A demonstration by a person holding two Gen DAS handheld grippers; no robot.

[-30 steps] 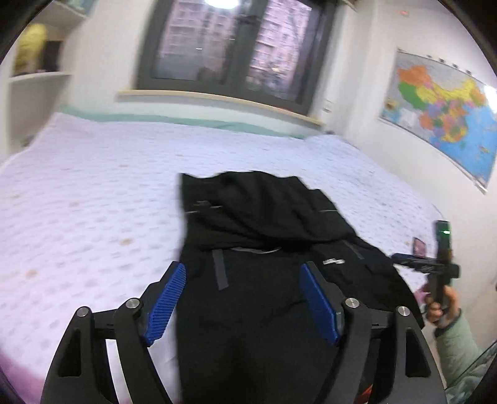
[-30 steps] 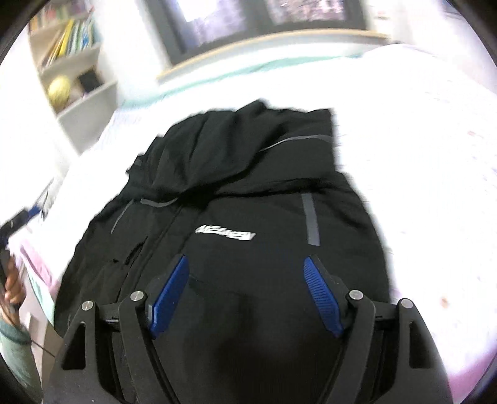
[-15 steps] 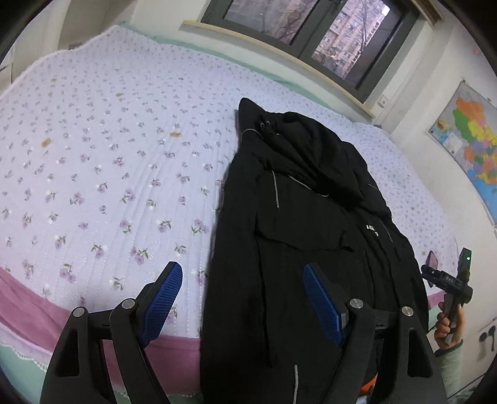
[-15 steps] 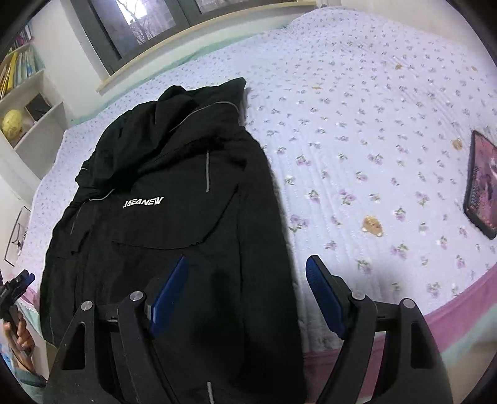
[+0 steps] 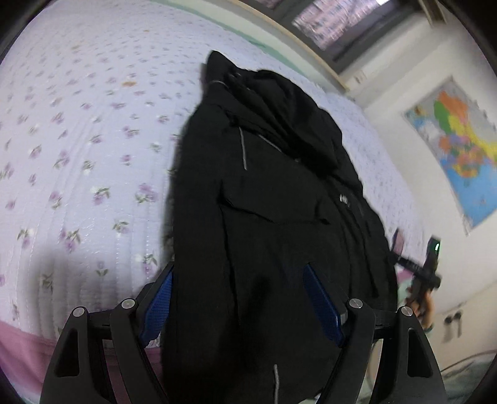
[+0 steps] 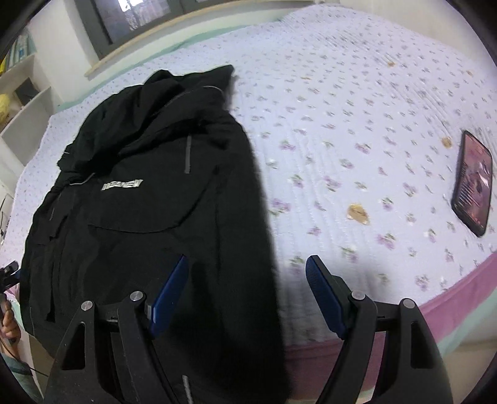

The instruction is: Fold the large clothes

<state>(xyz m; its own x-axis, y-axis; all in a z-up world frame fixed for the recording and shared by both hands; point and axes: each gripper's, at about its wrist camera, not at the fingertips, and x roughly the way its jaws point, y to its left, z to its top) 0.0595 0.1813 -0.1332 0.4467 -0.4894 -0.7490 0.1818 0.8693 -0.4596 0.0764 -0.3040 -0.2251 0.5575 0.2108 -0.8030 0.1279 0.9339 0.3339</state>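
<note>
The black jacket lies flat on the bed, on the flowery cover. Its hood end points to the window. Its bottom end hangs over the near edge of the bed.

Your left gripper hangs over the bottom part of the jacket. Its blue pads stand wide apart. The jacket's left edge runs up between them. The left pad sits right at that edge. Nothing is pinched, and you cannot tell if the pads touch the cloth.

Your right gripper hangs over the other side of the jacket. Its blue pads are wide apart too. The jacket's right edge runs between them. One pad is over the black cloth and the other is over the cover. It holds nothing.

A dark phone lies on the bed, far off to the right of the jacket. A bright map hangs on the wall.

A second ago both grippers were higher and looked more at the window. Now both point down more and are closer to the jacket. The jacket looks bigger in both views. The jacket has not moved, and the pads are as wide as before.
</note>
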